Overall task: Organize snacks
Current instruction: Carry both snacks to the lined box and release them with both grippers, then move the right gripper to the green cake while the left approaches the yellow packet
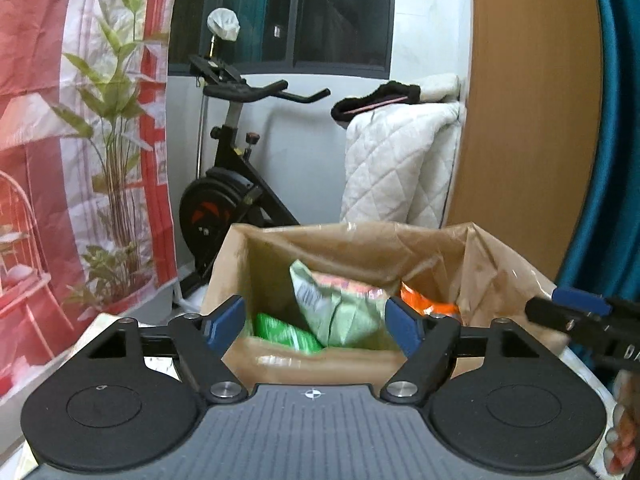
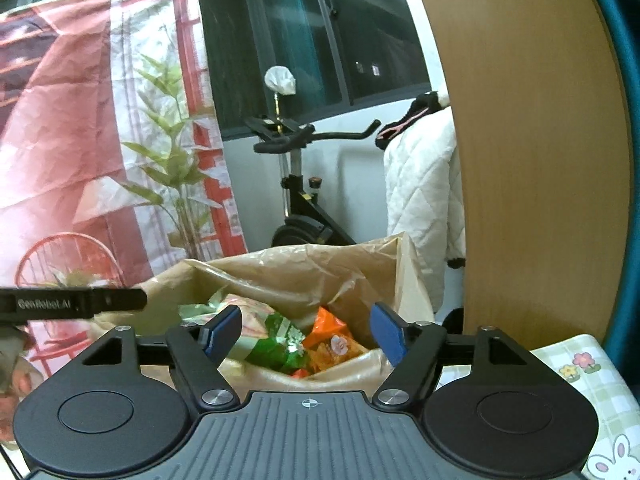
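My left gripper [image 1: 316, 322] and right gripper [image 2: 306, 334] both gape wide, holding nothing, just before the open brown paper bag [image 1: 360, 248]; green [image 1: 288, 334], pale-green [image 1: 332, 304] and orange snack packets [image 2: 332, 340] lie inside it.

Exercise bike [image 1: 236, 184] under dark window [image 1: 316, 12] — white quilt [image 1: 396, 164] beside.

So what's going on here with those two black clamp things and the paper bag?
A person is sorting snacks with a handheld gripper in each hand. Both the left gripper and the right gripper are open, empty, and aimed at the mouth of a brown paper bag. Inside it sit a pale green snack packet, a bright green packet and an orange packet. Nothing is being held at this moment. An exercise bike stands behind the bag.
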Motion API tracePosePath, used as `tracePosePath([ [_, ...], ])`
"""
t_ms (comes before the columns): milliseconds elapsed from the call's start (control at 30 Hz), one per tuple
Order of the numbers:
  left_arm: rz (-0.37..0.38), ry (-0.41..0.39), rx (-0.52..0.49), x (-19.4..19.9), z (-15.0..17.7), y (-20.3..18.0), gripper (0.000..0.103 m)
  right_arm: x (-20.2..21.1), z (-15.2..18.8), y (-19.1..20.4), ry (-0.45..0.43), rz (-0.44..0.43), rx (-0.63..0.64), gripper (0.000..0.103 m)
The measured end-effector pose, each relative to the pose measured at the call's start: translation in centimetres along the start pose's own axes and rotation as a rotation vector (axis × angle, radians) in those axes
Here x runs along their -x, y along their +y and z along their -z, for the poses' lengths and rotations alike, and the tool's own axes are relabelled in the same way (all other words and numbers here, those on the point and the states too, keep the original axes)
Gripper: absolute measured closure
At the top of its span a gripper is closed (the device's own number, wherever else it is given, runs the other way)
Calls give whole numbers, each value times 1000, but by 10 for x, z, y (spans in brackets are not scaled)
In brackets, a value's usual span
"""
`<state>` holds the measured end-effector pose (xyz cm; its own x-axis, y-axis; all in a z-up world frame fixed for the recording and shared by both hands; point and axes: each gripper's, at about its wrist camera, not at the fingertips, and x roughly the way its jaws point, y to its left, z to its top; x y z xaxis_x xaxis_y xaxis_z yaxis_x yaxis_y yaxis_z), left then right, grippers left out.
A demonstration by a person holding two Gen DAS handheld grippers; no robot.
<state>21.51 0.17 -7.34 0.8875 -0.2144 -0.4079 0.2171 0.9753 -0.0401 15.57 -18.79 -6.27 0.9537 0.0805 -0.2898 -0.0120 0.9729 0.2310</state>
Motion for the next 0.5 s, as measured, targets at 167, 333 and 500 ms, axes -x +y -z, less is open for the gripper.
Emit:
tracePosePath([
  [167,16,13,-20,29,13,0,24,30,7,1,-27,-25,-14,22],
  [333,27,43,-5,54,30,0,24,60,23,2,-63,-59,-29,5],
  [500,-5,49,3,72,48,1,25,82,38,-4,-79,-21,-101,1],
])
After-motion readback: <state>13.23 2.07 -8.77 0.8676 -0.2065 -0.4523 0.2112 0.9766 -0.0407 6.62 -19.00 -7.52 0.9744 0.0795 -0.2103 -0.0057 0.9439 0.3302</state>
